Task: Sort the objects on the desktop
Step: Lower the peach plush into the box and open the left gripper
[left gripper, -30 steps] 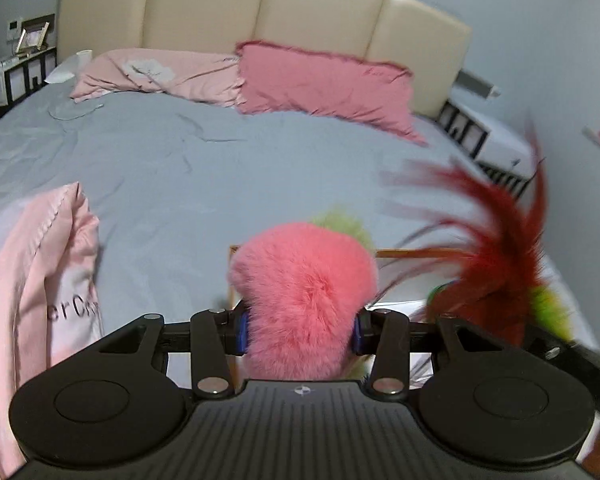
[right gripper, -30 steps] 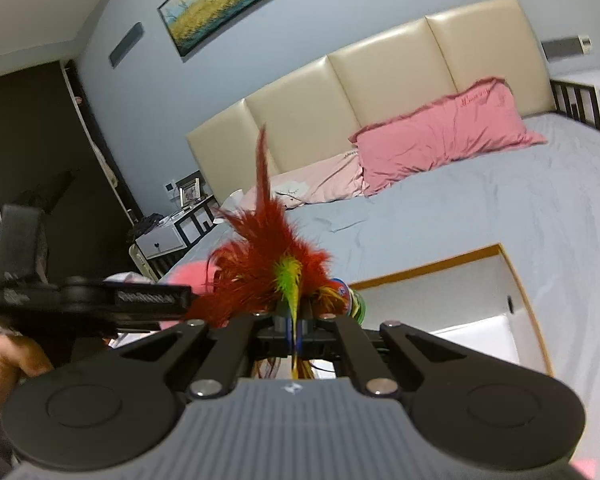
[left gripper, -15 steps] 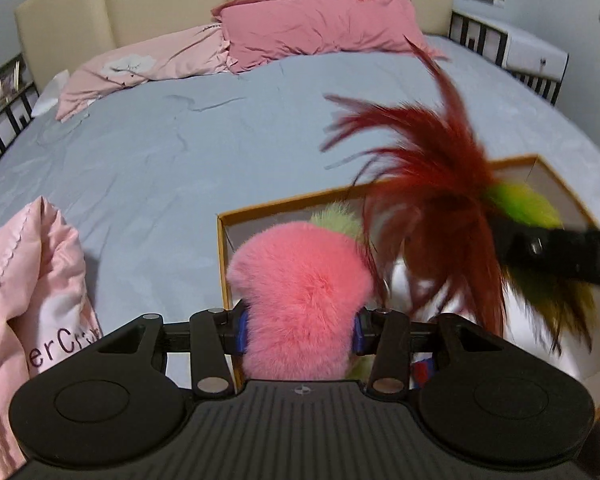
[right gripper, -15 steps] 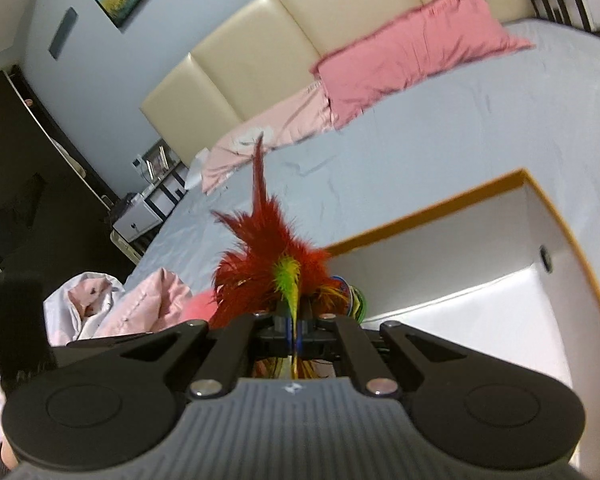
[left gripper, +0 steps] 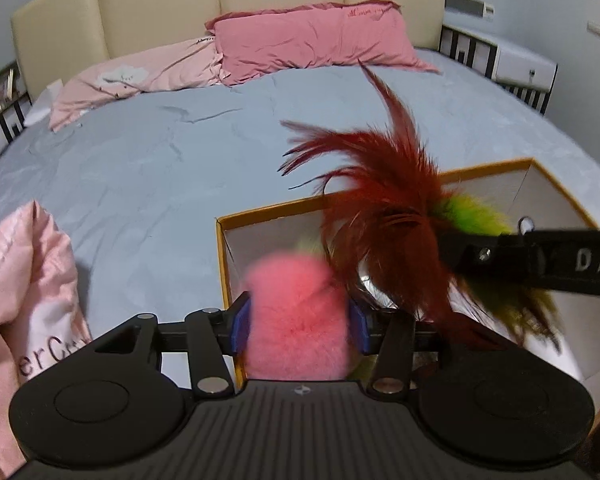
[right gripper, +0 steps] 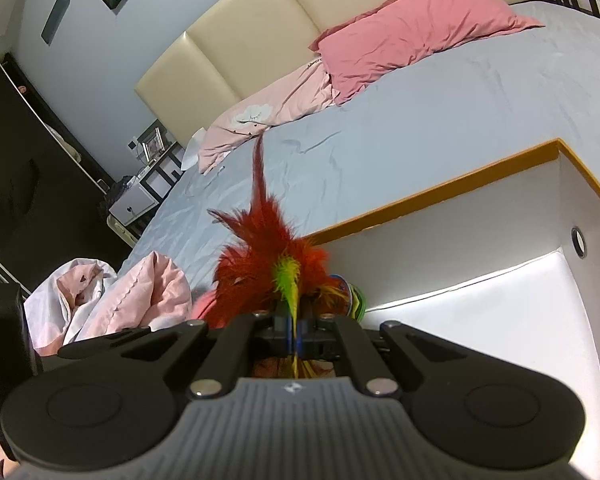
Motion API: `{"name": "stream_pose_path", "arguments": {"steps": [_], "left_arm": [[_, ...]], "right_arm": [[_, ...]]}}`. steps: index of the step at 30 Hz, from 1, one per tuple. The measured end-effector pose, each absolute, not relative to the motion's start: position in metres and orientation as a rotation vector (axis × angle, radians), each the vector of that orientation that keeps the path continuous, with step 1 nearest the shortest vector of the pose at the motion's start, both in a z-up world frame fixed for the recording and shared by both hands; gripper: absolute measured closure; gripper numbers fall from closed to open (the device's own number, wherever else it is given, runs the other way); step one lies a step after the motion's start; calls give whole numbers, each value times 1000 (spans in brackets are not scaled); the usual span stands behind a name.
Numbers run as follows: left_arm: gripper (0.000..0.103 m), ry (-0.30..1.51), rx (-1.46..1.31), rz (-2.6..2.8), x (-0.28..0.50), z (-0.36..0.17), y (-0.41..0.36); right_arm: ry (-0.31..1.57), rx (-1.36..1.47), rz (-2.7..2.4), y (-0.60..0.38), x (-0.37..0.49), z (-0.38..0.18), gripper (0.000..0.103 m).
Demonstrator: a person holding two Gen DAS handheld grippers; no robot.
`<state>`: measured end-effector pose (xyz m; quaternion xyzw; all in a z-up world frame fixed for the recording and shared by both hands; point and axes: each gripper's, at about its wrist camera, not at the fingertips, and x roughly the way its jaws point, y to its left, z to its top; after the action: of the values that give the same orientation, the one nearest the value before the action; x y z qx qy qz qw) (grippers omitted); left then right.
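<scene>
An orange-rimmed white cardboard box (left gripper: 496,196) lies open on the grey bed (left gripper: 148,168), at four o'clock in the left view. Over its near-left corner the left gripper (left gripper: 298,328), jaws just widening, brackets a pink plush toy (left gripper: 296,320). At three o'clock the right gripper (right gripper: 294,336) pinches a red-and-green feather toy (right gripper: 268,272) tight above the box.

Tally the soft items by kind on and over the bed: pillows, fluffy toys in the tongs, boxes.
Pillows: 2, dark pink pillow and light pink pillow
Fluffy toys: 2, pink fluffy toy and feather toy
Boxes: 1, box
Total: 5
</scene>
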<state>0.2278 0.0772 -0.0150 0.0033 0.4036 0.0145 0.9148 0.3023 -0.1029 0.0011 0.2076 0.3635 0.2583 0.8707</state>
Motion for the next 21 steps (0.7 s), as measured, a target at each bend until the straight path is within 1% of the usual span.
{"name": "stream_pose_path", "arguments": {"steps": [6, 11, 17, 21], "left_arm": [[46, 766, -111, -7, 218, -2, 100], [46, 689, -285, 12, 211, 11, 132], [48, 721, -386, 51, 215, 3, 153], [48, 745, -408, 84, 216, -2, 161]], "right_arm": [[771, 426, 511, -105, 306, 2, 102], [798, 452, 484, -104, 316, 3, 102], [836, 430, 447, -91, 328, -2, 102], [922, 450, 396, -87, 336, -10, 102]]}}
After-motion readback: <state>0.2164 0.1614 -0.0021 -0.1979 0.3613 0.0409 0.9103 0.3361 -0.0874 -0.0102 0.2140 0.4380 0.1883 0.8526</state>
